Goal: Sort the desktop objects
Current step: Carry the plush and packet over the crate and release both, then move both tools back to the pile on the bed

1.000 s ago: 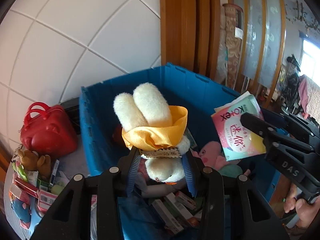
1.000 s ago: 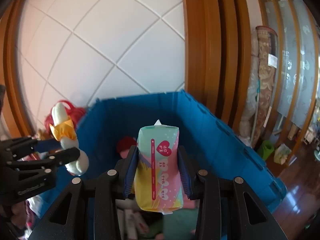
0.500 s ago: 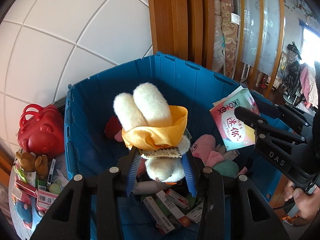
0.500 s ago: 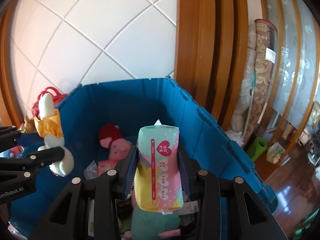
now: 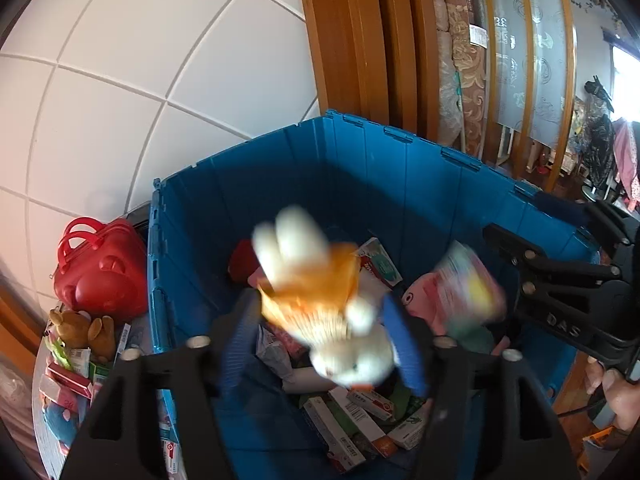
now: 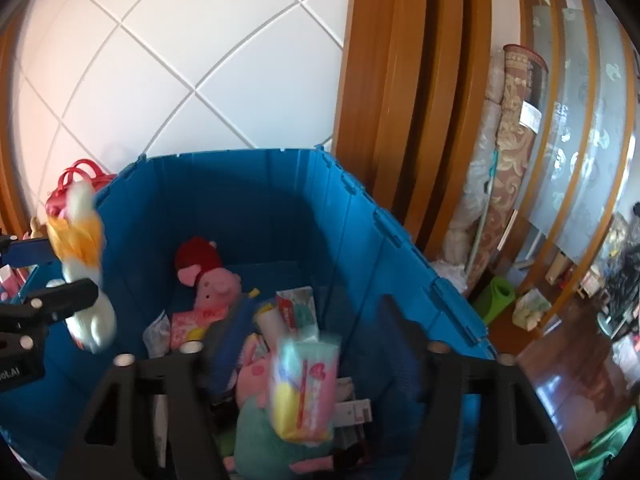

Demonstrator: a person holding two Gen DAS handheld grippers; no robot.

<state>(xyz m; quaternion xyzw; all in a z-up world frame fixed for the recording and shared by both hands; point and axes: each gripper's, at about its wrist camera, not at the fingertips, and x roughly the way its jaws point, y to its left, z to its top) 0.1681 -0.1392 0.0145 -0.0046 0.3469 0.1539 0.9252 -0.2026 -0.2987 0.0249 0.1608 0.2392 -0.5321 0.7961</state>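
Observation:
A white plush rabbit in an orange scarf (image 5: 320, 300) is blurred and falls between the spread fingers of my left gripper (image 5: 320, 344), above the blue bin (image 5: 280, 184). It also shows in the right wrist view (image 6: 84, 268). A pink and green Kotex pack (image 6: 306, 388) is blurred and drops free between the spread fingers of my right gripper (image 6: 312, 344) into the bin (image 6: 360, 240). The pack also shows in the left wrist view (image 5: 468, 288). Both grippers are open.
The bin holds a pink pig plush (image 6: 212, 280), another pig plush (image 5: 424, 296), toothpaste boxes (image 5: 352, 420) and packets. Left of the bin are a red bag (image 5: 100, 272), a brown teddy bear (image 5: 80, 328) and small boxes. A tiled wall and wooden door frame stand behind.
Both grippers have opened over the bin. The rabbit and the Kotex pack have been let go and are falling, blurred. The views have tipped down toward the bin.

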